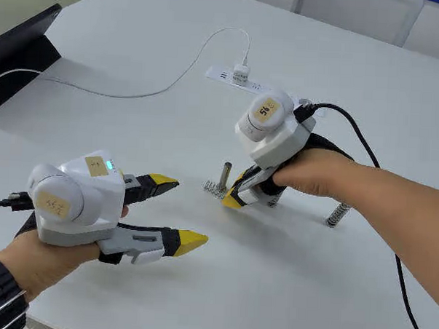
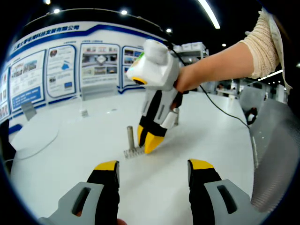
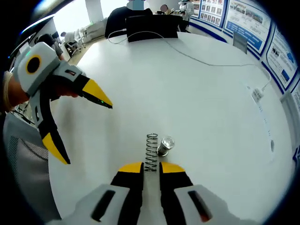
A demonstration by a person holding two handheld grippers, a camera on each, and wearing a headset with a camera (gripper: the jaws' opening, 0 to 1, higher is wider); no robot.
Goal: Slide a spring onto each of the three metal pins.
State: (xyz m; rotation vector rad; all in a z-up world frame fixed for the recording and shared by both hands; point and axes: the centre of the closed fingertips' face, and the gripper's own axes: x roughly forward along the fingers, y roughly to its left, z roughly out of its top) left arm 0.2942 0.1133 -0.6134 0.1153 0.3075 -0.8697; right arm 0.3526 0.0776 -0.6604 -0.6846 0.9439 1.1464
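A: Why are the fingers of the right gripper [image 3: 150,168] pinched nearly shut?
B: They nip the near end of the thin silver wire spring [image 3: 151,151], which lies flat. I think it goes onto the short grey metal pin [image 3: 164,145] standing just beside their tips
A: And the left gripper [image 2: 153,165]?
B: Fingers wide apart, holding nothing. Under both is a plain white worktop [image 1: 133,131], with blue-and-white posters [image 2: 58,70] far behind

Head view looks down over the pin [image 1: 225,173]; left gripper view faces it low, farther; right gripper view overlooks it closely.
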